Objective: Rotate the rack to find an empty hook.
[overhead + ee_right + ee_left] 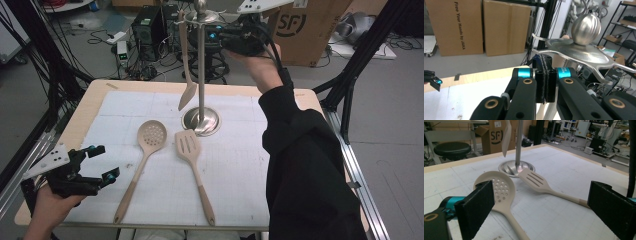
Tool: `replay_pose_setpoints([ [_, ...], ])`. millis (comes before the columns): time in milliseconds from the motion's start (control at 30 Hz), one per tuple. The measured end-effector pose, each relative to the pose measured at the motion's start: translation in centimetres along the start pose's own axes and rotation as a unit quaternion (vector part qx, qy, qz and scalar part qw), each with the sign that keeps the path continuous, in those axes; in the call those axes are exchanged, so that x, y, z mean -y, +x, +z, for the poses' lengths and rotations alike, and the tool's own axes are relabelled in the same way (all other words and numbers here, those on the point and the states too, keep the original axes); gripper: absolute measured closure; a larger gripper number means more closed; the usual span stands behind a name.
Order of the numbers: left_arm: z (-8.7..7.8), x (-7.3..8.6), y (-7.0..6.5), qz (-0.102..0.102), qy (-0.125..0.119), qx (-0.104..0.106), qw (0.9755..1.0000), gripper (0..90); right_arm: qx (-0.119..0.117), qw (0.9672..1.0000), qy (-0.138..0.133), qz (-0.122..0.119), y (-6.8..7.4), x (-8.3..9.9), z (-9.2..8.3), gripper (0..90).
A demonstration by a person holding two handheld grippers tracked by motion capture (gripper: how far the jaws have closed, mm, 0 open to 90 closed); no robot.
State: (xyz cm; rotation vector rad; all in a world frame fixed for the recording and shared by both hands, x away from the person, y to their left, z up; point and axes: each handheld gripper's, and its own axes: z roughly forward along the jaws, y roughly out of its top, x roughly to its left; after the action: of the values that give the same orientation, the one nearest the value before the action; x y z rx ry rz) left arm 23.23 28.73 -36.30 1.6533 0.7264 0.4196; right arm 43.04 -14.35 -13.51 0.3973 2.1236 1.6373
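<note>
Cardboard boxes and cables crowd the floor behind a wooden table (90, 107) covered with a white mat (235, 165). Up beside the top of the metal rack (201, 65), the right gripper (220, 36) has its jaws pressed together with nothing between them. One spatula (186, 75) hangs from the rack. A skimmer (145, 150) and a slotted turner (192, 162) lie on the mat near the rack's base. At the table's near left corner, the left gripper (102, 162) has its jaws spread and empty.
</note>
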Motion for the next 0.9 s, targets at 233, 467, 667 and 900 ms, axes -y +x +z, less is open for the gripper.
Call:
replay_pose_setpoints([
  [233, 0.3, -0.2, -0.1, 0.002, -0.002, 0.004, 1.0000, 7.8, -0.004, 1.0000, -0.006, 0.007, 0.4, 1.0, -1.3, 90.0],
  [467, 0.6, -0.7, -0.2, 0.002, -0.011, 0.013, 0.9999, 7.8, -0.013, 0.9997, -0.020, 0.007, 1.6, 2.2, -2.9, 76.0],
  [667, 1.0, -1.2, -0.2, 0.004, -0.017, 0.018, 0.9997, 7.8, -0.020, 0.9995, -0.020, 0.014, 2.9, 3.3, -3.8, 49.7],
  [900, 1.6, -1.6, -0.4, 0.009, -0.019, 0.028, 0.9994, 7.8, -0.018, 0.9985, -0.032, 0.039, 4.3, 5.0, -5.1, 29.5],
])
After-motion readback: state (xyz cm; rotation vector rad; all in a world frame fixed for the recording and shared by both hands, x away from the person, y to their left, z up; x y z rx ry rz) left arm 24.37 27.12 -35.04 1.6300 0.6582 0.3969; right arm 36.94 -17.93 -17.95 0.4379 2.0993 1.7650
